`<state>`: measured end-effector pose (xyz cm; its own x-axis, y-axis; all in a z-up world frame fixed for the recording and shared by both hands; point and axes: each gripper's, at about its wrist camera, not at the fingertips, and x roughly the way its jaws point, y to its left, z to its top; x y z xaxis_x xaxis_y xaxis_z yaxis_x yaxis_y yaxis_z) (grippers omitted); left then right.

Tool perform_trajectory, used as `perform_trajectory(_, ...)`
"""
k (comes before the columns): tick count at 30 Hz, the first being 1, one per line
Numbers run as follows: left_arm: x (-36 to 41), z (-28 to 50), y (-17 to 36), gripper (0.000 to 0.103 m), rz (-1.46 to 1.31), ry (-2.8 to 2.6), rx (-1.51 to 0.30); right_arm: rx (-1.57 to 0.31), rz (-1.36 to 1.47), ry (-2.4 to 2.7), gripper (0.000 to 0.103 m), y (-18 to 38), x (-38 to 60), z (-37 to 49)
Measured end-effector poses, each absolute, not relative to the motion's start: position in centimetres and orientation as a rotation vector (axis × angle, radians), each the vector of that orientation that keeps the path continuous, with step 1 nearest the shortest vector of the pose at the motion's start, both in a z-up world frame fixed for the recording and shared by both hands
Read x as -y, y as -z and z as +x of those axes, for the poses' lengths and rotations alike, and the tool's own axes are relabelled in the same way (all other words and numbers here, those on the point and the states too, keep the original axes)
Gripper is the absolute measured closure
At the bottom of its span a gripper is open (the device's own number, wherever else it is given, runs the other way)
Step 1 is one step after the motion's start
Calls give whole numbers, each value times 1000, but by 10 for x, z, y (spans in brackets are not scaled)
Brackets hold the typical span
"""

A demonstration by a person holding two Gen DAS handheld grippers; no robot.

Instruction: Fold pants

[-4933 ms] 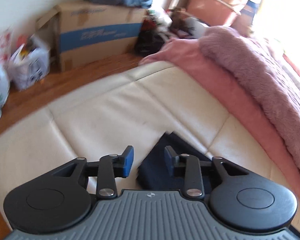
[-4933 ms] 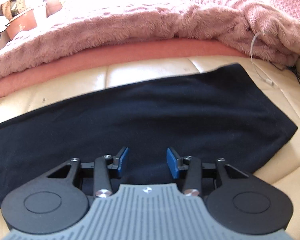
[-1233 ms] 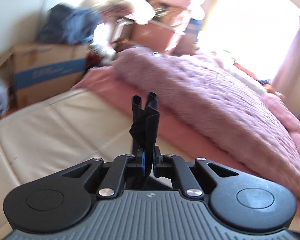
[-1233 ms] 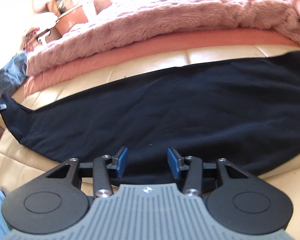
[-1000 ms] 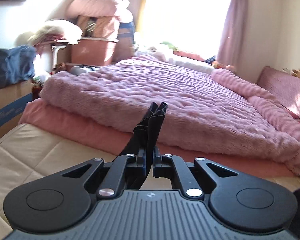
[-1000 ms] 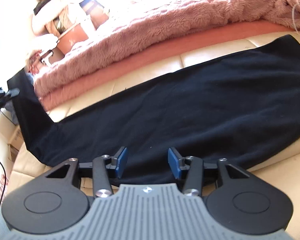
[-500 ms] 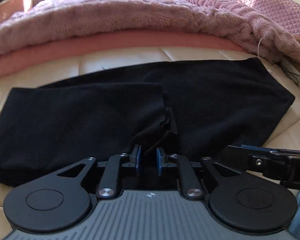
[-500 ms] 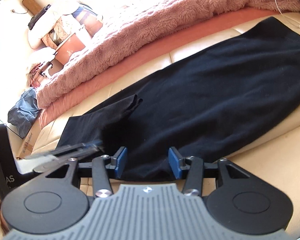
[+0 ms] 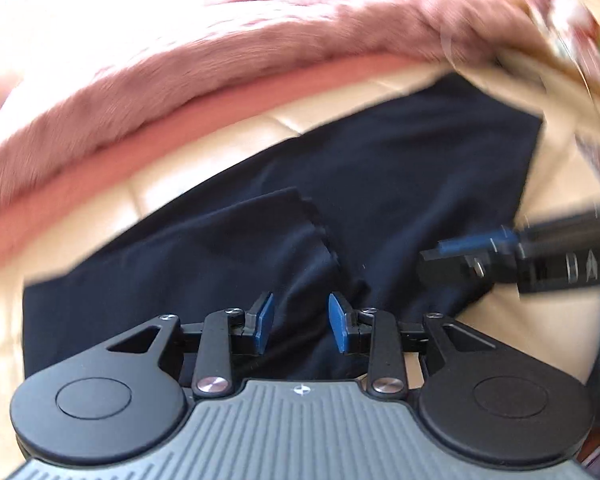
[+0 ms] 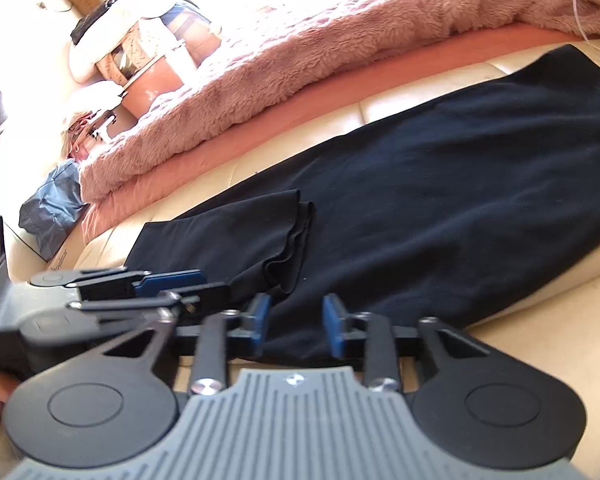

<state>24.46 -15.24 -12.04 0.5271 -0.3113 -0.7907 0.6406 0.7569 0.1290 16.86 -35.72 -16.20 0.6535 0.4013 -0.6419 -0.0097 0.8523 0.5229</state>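
The black pants (image 9: 400,184) lie flat on the cream leather surface (image 9: 220,148), with the leg end folded back over the middle; the folded hem (image 10: 292,236) lies on top. My left gripper (image 9: 300,322) is open just above the near edge of the folded part, holding nothing. It also shows in the right wrist view (image 10: 180,284) at the left. My right gripper (image 10: 294,322) is open and empty over the pants' near edge. It shows at the right of the left wrist view (image 9: 460,252).
A pink fluffy blanket (image 10: 320,48) on a salmon sheet (image 10: 260,128) runs along the far side of the pants. A blue bag (image 10: 52,200), boxes and clutter stand at the far left. A white cable (image 10: 580,4) lies on the blanket at the right.
My left gripper carried the leg end up and over, laid it on the middle of the pants, and opened, letting the fabric go. My right gripper stayed open near the pants' near edge.
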Motion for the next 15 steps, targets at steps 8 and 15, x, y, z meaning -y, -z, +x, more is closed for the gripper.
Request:
perform_trajectory(8,173,240,141,66,554,621,-805,-829,548,-315,86,177,349,195)
perform_trajectory(15,168,254,135,86,436,657,-885,-849,554,-333,86,191,352,204)
